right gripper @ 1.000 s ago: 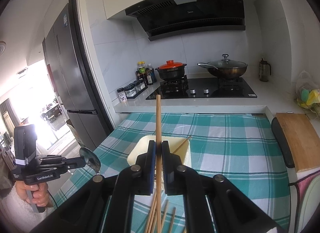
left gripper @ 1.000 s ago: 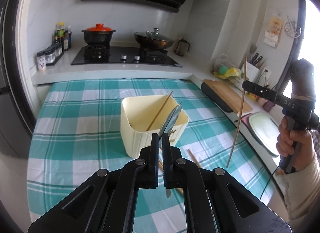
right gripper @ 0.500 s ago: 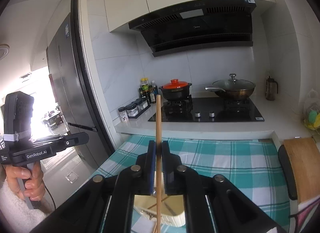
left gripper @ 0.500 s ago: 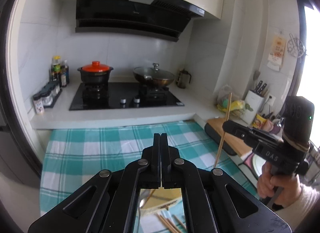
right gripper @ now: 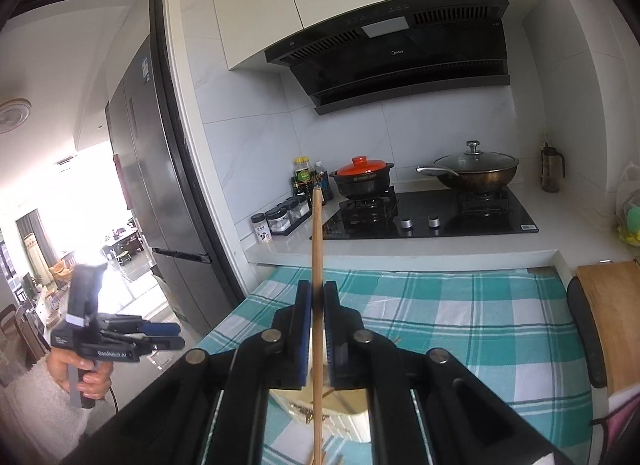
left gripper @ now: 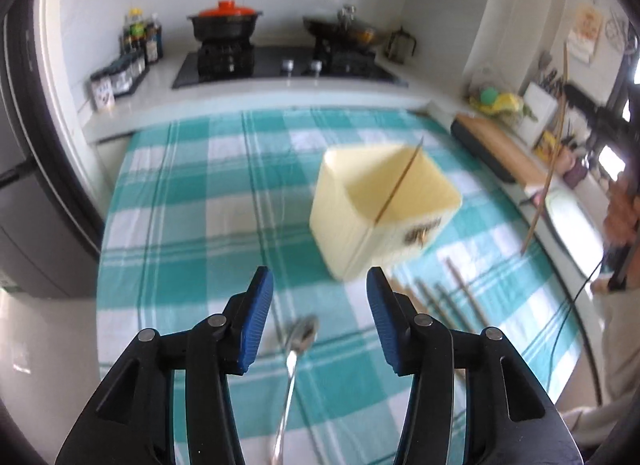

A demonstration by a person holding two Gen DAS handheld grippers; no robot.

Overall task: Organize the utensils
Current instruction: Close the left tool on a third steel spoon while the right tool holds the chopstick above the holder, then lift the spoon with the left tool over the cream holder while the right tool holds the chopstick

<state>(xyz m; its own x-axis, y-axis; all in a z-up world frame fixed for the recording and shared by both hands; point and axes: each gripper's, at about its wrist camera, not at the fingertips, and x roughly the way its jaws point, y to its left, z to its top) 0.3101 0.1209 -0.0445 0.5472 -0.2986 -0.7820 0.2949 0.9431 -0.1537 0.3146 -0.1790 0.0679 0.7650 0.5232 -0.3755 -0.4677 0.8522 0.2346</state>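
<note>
Pinching one long wooden chopstick (right gripper: 316, 265) upright between its closed blue pads, the right claw (right gripper: 317, 305) holds it above the pale yellow ribbed plastic utensil bin (left gripper: 360, 225), probably so the stick can drop in on end beside the chopstick (left gripper: 400, 185) already leaning there. The left claw (left gripper: 320, 317) is opening, nothing between its pads; a shiny metal spoon (left gripper: 296, 353) lies below on the teal-and-white checked tabletop (left gripper: 192, 217), bowl pointing toward the bin, so this looks like a fresh reach (the picture is blurred). More loose wooden chopsticks (left gripper: 452, 297) lie just right of the bin, still unsorted. The left claw tilts steeply down at the cloth; the right one points only slightly downward, toward the stove. A hand (right gripper: 80, 373) grips the left tool's handle.
</note>
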